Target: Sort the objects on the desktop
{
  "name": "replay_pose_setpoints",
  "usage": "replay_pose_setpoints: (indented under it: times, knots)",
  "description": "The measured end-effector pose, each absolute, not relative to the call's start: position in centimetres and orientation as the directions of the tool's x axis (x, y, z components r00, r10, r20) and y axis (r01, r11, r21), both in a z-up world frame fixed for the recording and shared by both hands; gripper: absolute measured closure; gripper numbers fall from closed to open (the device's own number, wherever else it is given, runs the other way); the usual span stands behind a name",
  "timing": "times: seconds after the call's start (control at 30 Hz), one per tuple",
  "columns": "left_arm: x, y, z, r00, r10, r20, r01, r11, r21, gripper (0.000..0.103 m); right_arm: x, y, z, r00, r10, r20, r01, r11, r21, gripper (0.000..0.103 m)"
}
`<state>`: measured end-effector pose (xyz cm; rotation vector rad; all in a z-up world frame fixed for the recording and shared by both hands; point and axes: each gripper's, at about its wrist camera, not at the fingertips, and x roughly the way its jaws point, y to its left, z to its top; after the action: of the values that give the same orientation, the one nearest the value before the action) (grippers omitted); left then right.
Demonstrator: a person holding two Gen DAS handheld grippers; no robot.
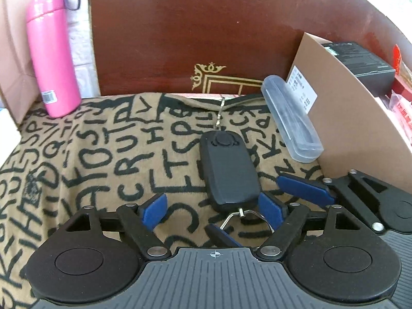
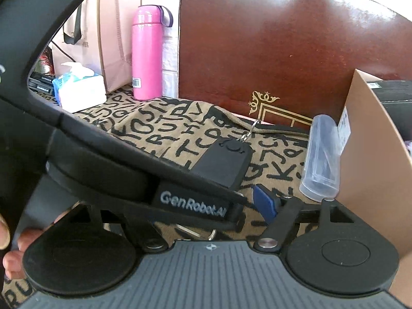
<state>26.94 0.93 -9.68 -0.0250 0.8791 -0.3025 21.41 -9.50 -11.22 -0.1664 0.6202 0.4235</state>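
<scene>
A black hand-held device (image 1: 229, 172) with a round button, a chain at its far end and a wire hook (image 1: 247, 216) at its near end lies flat on the lettered cloth (image 1: 103, 154). My left gripper (image 1: 213, 211) is open, its blue pads on either side of the device's near end without pressing on it. The right gripper comes in from the right, with one of its blue fingers (image 1: 306, 188) beside the device. In the right wrist view the device (image 2: 221, 164) lies ahead. The left gripper's body crosses in front and hides the left finger of my right gripper (image 2: 208, 203), which is open.
A pink bottle (image 1: 51, 51) stands at the back left. A clear plastic case (image 1: 291, 118) leans on a cardboard box (image 1: 347, 116) holding a black carton (image 1: 365, 61). A dark red board (image 1: 206, 25) closes the back. A tissue pack (image 2: 79, 87) and a paper bag (image 2: 110, 25) sit far left.
</scene>
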Motion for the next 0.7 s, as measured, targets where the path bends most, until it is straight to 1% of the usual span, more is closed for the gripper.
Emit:
replay_pose_setpoints:
  times: [0.27,0.53,0.6,0.67,0.7]
  knots:
    - [28.6,1.2,-10.1,0.59,-0.304,-0.748,0.262,0.948,-0.178,0.012,23.4,-9.3,-12.3,0.72,0.334,-0.608,-0.429,0.903,-0.012,0.023]
    - [29.6,1.0,-10.4,0.591,-0.313,-0.744,0.268,0.946,-0.185,0.01,24.4,-9.6,-12.8,0.725,0.334,-0.602,-0.423,0.906,-0.006,0.017]
    - [29.8,1.0,-10.5,0.589,-0.318,-0.743,0.268,0.944,-0.191,0.01,24.5,-9.7,-12.8,0.726,0.337,-0.6,-0.423,0.906,-0.003,0.017]
    - [29.8,1.2,-10.6,0.592,-0.323,-0.738,0.269,0.943,-0.197,0.01,24.7,-9.7,-12.8,0.724,0.342,-0.599,-0.426,0.905,0.002,0.02]
    - [29.9,1.2,-10.6,0.592,-0.326,-0.737,0.268,0.942,-0.2,0.01,24.7,-9.7,-12.8,0.723,0.345,-0.598,-0.427,0.904,0.004,0.027]
